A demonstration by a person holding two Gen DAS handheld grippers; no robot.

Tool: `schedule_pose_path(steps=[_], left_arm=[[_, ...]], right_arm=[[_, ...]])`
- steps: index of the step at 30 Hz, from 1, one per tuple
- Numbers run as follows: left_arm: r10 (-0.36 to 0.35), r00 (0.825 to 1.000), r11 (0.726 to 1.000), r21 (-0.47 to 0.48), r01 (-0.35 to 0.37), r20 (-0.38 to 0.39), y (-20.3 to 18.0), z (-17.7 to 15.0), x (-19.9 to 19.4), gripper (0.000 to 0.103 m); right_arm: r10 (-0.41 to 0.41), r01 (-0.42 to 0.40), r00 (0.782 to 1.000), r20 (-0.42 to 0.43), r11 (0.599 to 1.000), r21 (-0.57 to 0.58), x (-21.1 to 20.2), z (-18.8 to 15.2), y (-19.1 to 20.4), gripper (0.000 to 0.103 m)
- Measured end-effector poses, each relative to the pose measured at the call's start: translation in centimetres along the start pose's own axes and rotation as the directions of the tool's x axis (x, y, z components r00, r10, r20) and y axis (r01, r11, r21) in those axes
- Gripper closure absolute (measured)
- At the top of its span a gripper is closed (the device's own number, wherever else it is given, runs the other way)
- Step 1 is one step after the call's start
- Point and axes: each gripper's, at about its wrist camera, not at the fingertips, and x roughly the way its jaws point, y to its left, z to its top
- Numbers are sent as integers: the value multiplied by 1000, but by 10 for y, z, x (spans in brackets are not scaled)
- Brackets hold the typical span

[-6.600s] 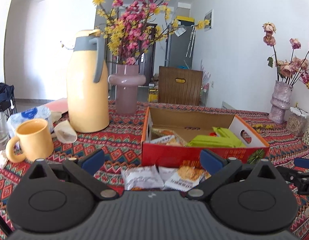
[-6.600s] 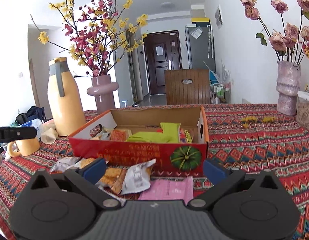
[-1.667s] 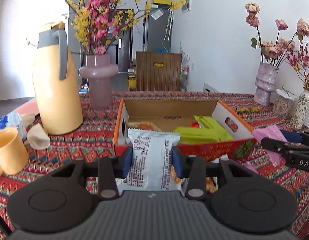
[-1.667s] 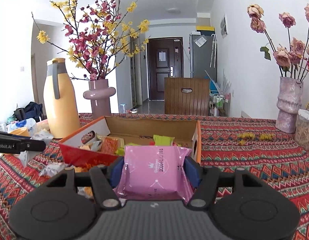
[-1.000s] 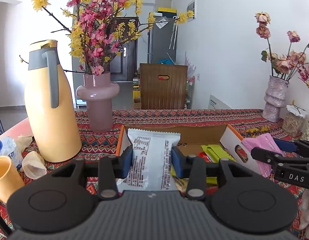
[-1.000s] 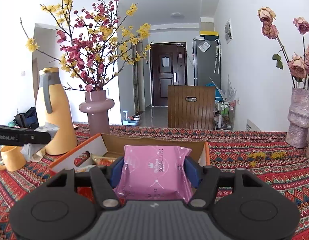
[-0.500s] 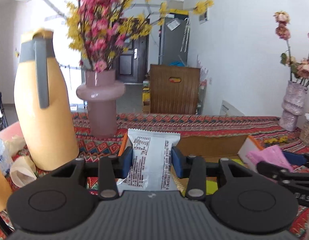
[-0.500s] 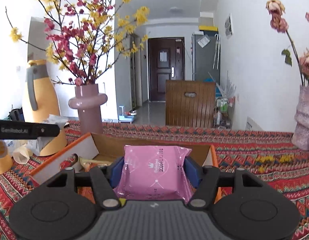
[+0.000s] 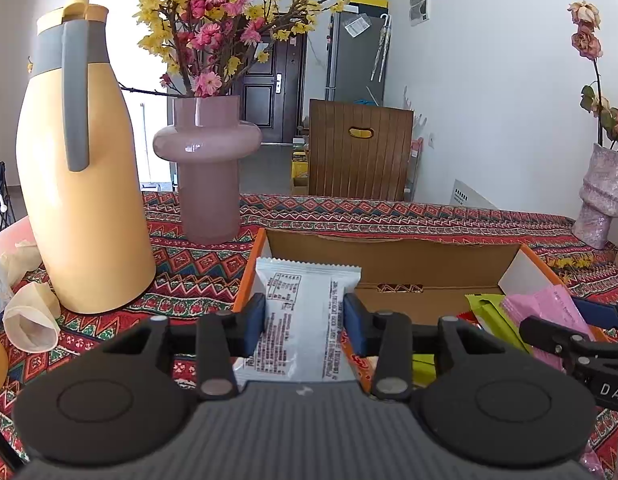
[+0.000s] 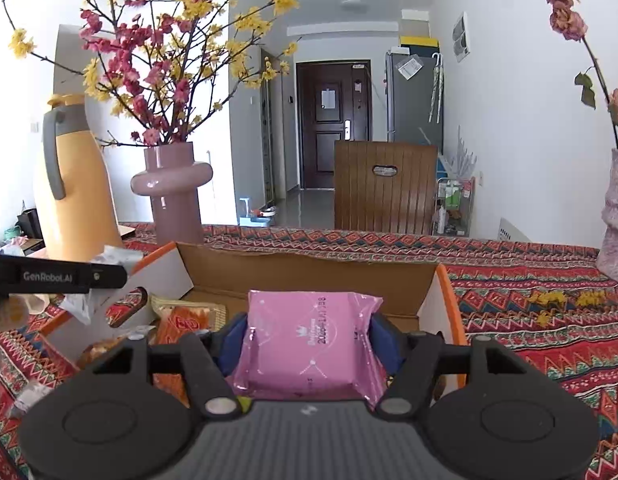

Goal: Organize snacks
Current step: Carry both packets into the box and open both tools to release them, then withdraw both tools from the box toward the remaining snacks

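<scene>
My left gripper [image 9: 305,314] is shut on a white snack packet [image 9: 303,288], held upright over the near left corner of the open red cardboard box [image 9: 389,256]. My right gripper [image 10: 309,338] holds a pink packet [image 10: 305,320] above the box's right half [image 10: 309,276]; its jaws are opening slightly, with the pads still against the packet. In the left wrist view the right gripper [image 9: 565,332] and its pink packet [image 9: 549,312] show at the right edge. Green packets [image 9: 489,316] and orange packets [image 10: 181,324] lie inside the box.
On the patterned tablecloth a tall yellow thermos jug [image 9: 81,168] and a pink vase of blossoms [image 9: 209,176] stand left of the box. A crumpled paper cup [image 9: 29,320] lies by the jug. Another vase [image 9: 601,200] stands at far right. Loose packets [image 10: 33,396] lie in front of the box.
Both grippers picked their packets up from the table in front of the box, then carried them forward and lower over the open box, which now looks nearer.
</scene>
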Motion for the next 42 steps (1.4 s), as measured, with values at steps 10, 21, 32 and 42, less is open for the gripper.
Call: schedule_pose_path(steps=[10,21,32,42], left_arm=[[-16,996,1000,5,16,83,-3,1,-29,0],[-31,993,999,-11,32,118,-5,4,-47,0],[-11,989,1000,-26,15,145,-5,9,-87,0],[7,993,1000,-18,-5,119,5,-6,-120,0]], right_arm=[[-28,23,996,86,998,61,-29,3,-7,0],[-28,23,993,112,999,47,-47,6,-5,0],[-11,12,984,175,1000,-3,-73,16,4,0],[25,-17,981,191,999,-41,-113,18,16,0]])
